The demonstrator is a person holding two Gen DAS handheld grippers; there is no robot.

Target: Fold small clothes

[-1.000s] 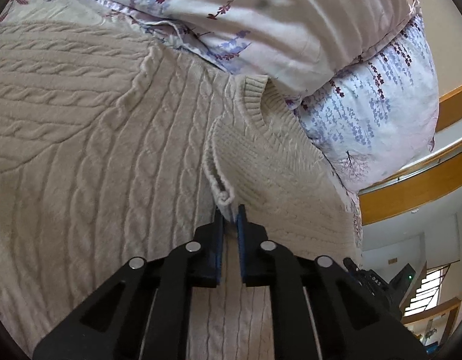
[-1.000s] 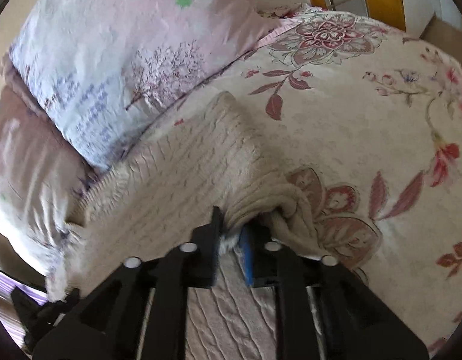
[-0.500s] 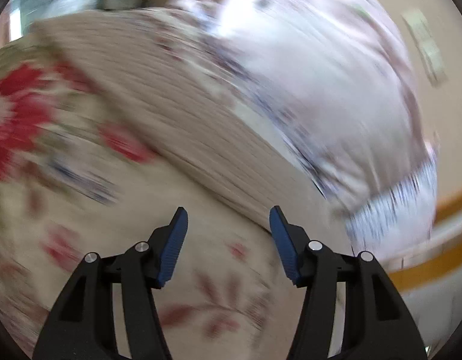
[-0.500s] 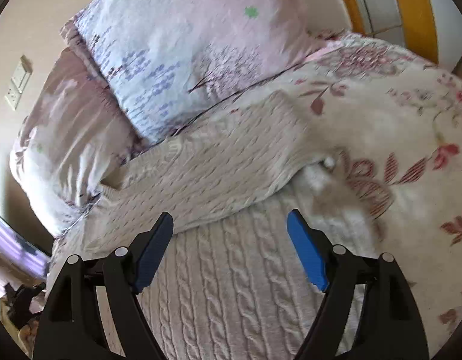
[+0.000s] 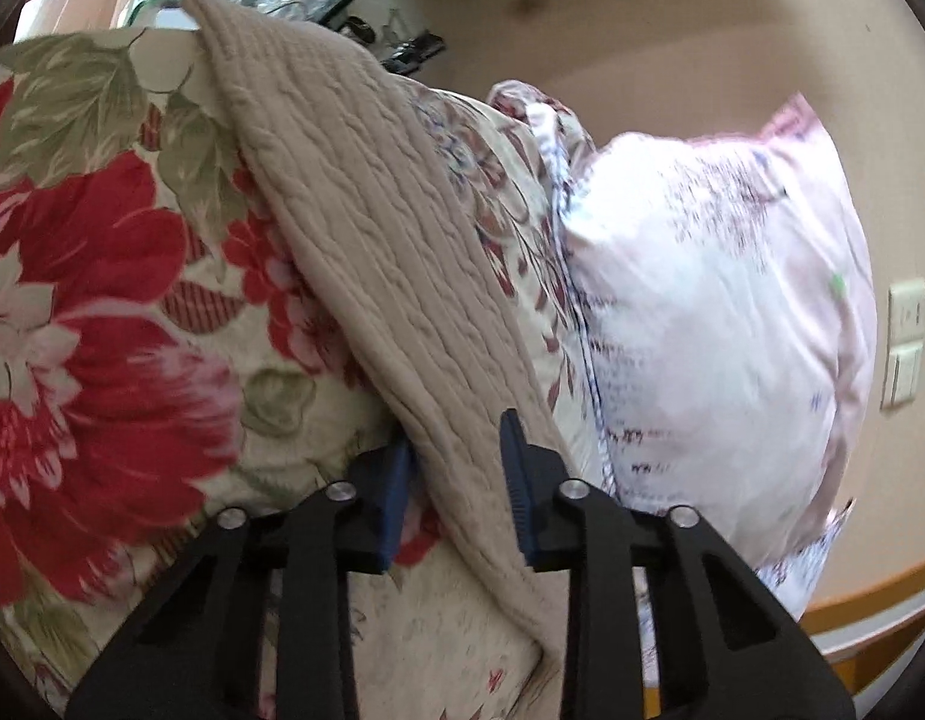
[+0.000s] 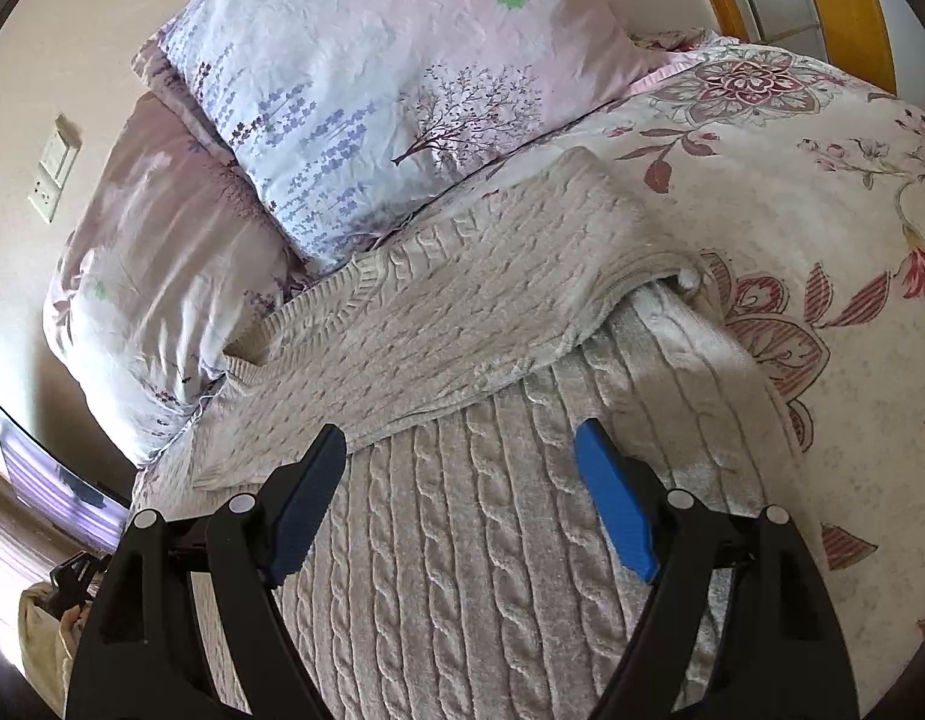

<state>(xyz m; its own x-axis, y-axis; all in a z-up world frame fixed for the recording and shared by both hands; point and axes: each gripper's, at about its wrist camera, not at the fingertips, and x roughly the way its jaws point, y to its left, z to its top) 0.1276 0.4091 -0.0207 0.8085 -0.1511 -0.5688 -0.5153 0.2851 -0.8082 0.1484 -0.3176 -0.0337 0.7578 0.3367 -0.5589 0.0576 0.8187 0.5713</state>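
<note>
- Fingers (image 5: 516,468) of the left gripper (image 5: 456,429) stand close together and have just been closing. A ridge of the beige knit sweater (image 5: 372,228) fills the narrow gap, and both blue pads meet the fabric, so they grip its edge.
- Fingers (image 6: 612,498) of the right gripper (image 6: 461,426) stand wide apart, having just been opening. Nothing is between them; they hang over the cable-knit body of the sweater (image 6: 462,540) without touching it.
- Just beyond the right gripper, the sleeve (image 6: 462,312) lies folded across the body, running from the far right down to the near left.
- The left view is blurred, so the knit pattern and the pillow print there are hard to make out. How firmly the left pads press cannot be told. The near end of the sweater is cut off by the black gripper frames in both views.
- The sweater lies on a bed with a cream bedspread (image 6: 792,180) printed with red flowers and leaves.
- Two pale pillows (image 6: 372,60) with purple and pink tree prints lean at the far side, the sweater's far edge touching them.
- A cream wall with a switch plate (image 6: 54,168) stands behind the pillows, and an orange wooden frame (image 6: 846,0) shows at the far right.
</note>
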